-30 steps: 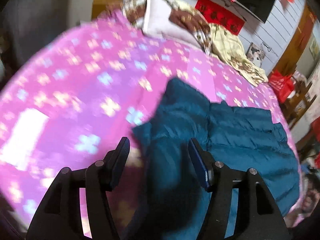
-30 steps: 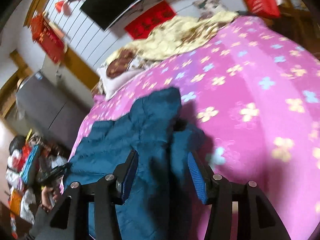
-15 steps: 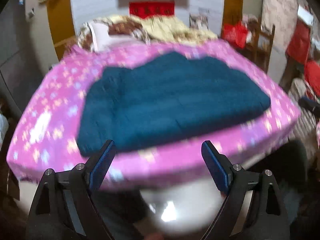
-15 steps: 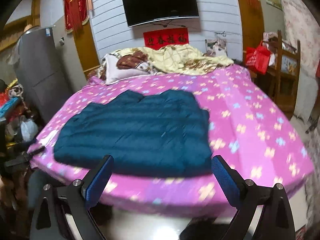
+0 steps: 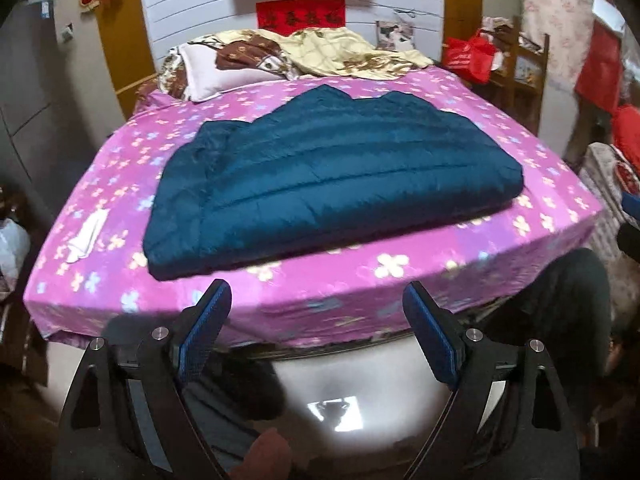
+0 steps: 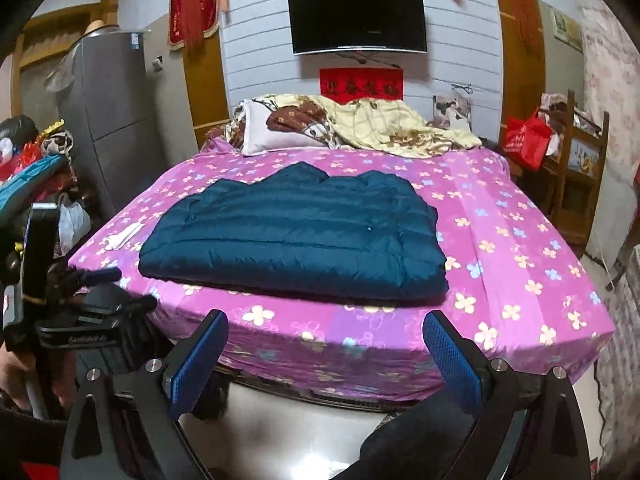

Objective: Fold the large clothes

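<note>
A dark blue quilted jacket (image 5: pixel 328 176) lies folded flat on the bed's pink flowered sheet (image 5: pixel 532 168), near the foot edge. It also shows in the right wrist view (image 6: pixel 296 232). My left gripper (image 5: pixel 316 304) is open and empty, held back from the foot of the bed, below the jacket. My right gripper (image 6: pixel 326 332) is open and empty too, off the bed's foot edge. The left gripper's body shows at the left of the right wrist view (image 6: pixel 80 308).
A pillow (image 6: pixel 272 132) and a yellow quilt (image 6: pixel 392 124) lie at the head of the bed. A grey fridge (image 6: pixel 116 116) stands left, wooden shelves with a red bag (image 6: pixel 528 140) right. A white paper (image 5: pixel 86 232) lies on the sheet's left part.
Both grippers let go of the jacket, opened wide and pulled back from over the bed to beyond its foot edge. The jacket now lies folded and still.
</note>
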`<state>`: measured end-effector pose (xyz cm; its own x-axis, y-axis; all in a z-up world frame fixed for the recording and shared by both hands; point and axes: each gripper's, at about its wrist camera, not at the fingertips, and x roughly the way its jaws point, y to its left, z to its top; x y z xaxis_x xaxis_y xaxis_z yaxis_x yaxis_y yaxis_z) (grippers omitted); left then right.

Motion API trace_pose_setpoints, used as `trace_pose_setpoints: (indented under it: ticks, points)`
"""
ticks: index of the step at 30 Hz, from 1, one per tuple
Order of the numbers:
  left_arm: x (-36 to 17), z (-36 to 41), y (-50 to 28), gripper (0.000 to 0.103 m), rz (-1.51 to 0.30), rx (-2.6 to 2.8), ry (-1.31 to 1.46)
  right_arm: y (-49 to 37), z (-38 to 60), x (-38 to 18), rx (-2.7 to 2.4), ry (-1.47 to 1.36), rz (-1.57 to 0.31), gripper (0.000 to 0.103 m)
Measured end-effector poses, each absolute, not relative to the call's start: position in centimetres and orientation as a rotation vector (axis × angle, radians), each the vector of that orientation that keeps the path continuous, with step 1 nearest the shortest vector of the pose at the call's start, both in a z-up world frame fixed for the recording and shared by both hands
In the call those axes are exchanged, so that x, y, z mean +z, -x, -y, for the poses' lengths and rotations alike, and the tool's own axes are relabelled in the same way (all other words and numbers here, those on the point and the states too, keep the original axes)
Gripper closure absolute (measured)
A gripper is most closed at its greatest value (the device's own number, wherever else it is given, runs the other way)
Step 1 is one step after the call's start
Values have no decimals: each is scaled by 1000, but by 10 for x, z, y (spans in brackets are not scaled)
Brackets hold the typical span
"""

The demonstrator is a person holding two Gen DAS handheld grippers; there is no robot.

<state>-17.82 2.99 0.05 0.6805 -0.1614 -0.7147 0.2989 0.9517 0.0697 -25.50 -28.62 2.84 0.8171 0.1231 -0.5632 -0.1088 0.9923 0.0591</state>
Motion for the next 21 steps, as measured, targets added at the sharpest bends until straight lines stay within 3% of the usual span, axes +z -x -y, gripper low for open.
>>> trace_pose_setpoints:
  ticks: [21]
  points:
    - [6, -32, 166, 15, -787, -164, -160, 243, 272, 30, 130, 15, -621, 6]
